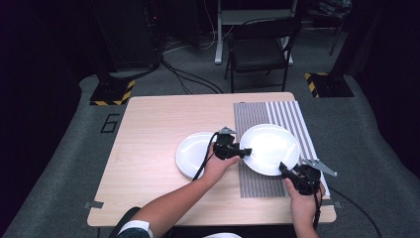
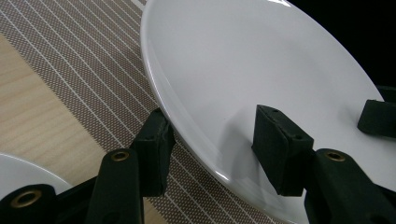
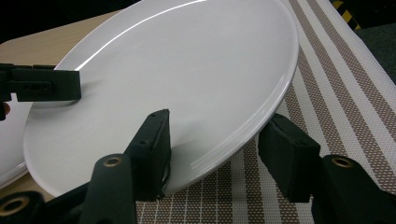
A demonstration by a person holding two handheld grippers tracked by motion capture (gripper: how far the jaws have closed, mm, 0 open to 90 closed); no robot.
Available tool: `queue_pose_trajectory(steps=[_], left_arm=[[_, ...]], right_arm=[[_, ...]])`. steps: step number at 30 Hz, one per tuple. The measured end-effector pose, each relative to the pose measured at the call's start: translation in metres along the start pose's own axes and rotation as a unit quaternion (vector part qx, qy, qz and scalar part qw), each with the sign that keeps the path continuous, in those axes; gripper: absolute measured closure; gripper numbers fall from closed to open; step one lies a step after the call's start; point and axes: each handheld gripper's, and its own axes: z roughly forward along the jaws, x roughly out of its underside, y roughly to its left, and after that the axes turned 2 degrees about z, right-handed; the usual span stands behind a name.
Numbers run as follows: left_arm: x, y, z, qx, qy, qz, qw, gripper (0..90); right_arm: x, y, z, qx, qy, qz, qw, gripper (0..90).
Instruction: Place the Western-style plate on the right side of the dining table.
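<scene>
Both hand-held grippers grasp the white plate (image 1: 270,148): left hand-held gripper (image 1: 242,151) on its left rim, right hand-held gripper (image 1: 283,168) on its near rim. Plate underside hidden; no writing legible.

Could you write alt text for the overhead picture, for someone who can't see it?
A person's two hands, each with a black gripper, hold a white plate by opposite rims over a striped placemat on a wooden table: the left gripper at its left edge, the right gripper at its near edge. A second white plate lies to the left.
</scene>
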Motion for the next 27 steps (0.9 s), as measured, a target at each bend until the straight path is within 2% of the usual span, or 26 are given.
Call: queue_pose_trajectory(steps=[4, 11, 21, 27], left_arm=[[-0.001, 0.001, 0.001, 0.002, -0.003, -0.007, 1.0, 48.4], [-0.006, 0.004, 0.004, -0.003, -0.005, -0.005, 1.0, 49.0], [-0.006, 0.012, 0.012, -0.006, -0.006, -0.016, 0.9998, 49.2], [-0.005, 0.016, 0.014, -0.014, -0.004, -0.015, 0.9998, 49.2]], right_arm=[[-0.002, 0.0, 0.0, 0.002, -0.002, -0.003, 1.0, 43.7], [-0.005, -0.001, 0.003, -0.002, -0.002, 0.002, 1.0, 43.8], [-0.01, -0.005, 0.014, 0.0, 0.004, -0.012, 0.9999, 44.0], [-0.009, -0.005, 0.022, -0.001, 0.006, -0.017, 0.9998, 44.1]])
